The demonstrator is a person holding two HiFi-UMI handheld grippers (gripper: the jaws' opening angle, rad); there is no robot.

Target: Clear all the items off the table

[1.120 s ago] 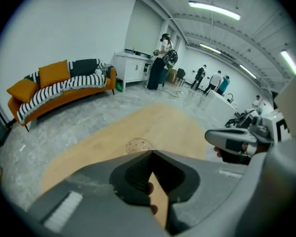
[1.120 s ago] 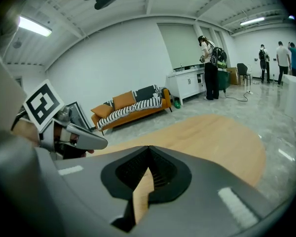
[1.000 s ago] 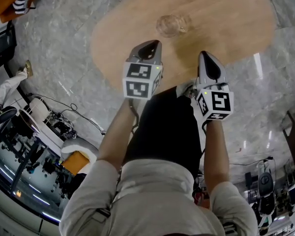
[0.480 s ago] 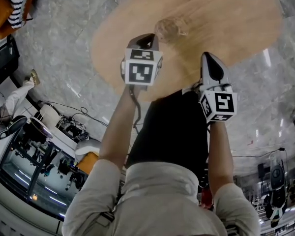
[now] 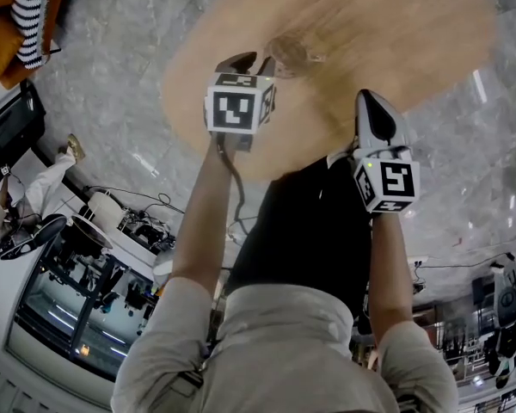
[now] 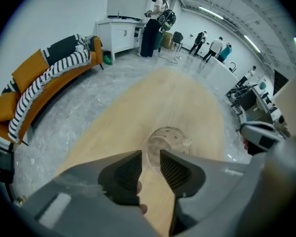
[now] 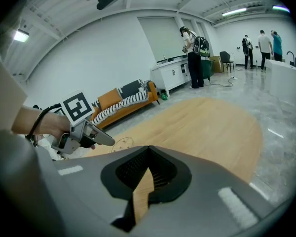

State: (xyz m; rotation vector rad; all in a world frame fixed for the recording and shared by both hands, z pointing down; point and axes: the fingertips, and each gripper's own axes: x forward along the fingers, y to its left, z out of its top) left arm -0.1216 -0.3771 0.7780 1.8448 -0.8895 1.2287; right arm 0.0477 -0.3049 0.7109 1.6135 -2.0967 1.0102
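A clear glass (image 5: 291, 54) stands upright on the oval wooden table (image 5: 396, 33). In the left gripper view the glass (image 6: 165, 144) sits just beyond the jaw tips. My left gripper (image 6: 149, 168) points at it, its jaws opening with a narrow gap and nothing between them. In the head view the left gripper (image 5: 241, 62) is right beside the glass, on its left. My right gripper (image 5: 374, 101) hovers over the table's near edge, shut and empty. The right gripper view shows the left gripper (image 7: 107, 141) next to the glass (image 7: 122, 143).
An orange sofa (image 6: 34, 83) with a striped blanket stands left of the table on the marble floor. White cabinets (image 6: 121, 33) and several people are at the far end. Cables and equipment (image 5: 95, 256) lie on the floor by the person's left side.
My left gripper has moved forward over the table, up to the glass. The right gripper has stayed about where it was.
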